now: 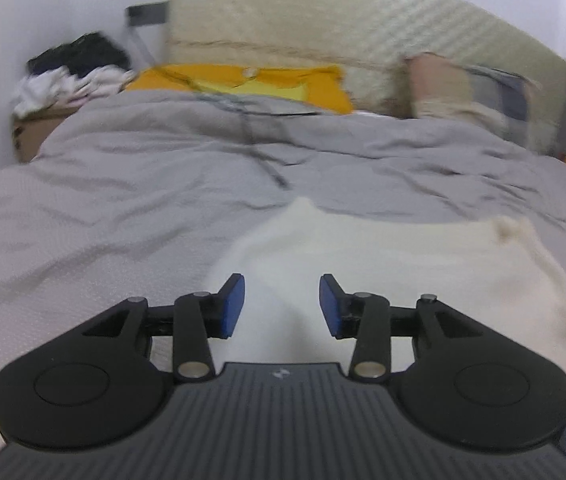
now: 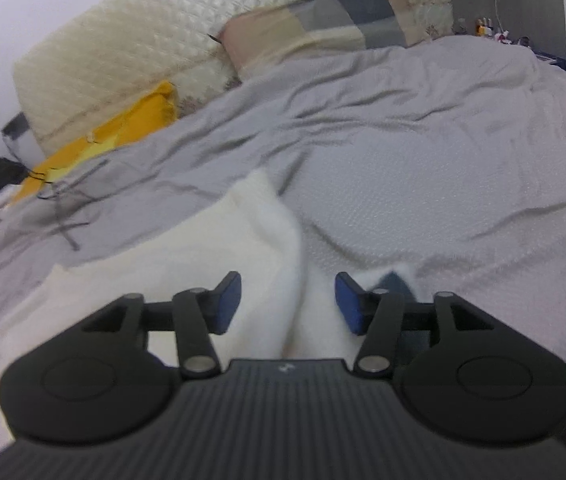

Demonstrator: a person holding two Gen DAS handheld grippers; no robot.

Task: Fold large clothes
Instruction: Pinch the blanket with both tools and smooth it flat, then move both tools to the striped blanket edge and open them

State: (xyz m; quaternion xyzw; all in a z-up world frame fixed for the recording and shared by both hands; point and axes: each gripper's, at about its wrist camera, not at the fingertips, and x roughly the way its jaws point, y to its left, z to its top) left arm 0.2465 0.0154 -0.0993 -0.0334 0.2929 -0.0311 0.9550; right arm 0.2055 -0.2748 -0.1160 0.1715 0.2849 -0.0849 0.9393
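Handling: white fluffy knit garment (image 1: 383, 264) looks soft, light, floppy; likely to sag and slip.
Location: spread on grey wrinkled bed cover (image 1: 143, 184), under both claws.
Left claw (image 1: 282, 304): spread, empty.
Right claw (image 2: 287, 302): spread, empty.
Grip: pinch far corners or hem.
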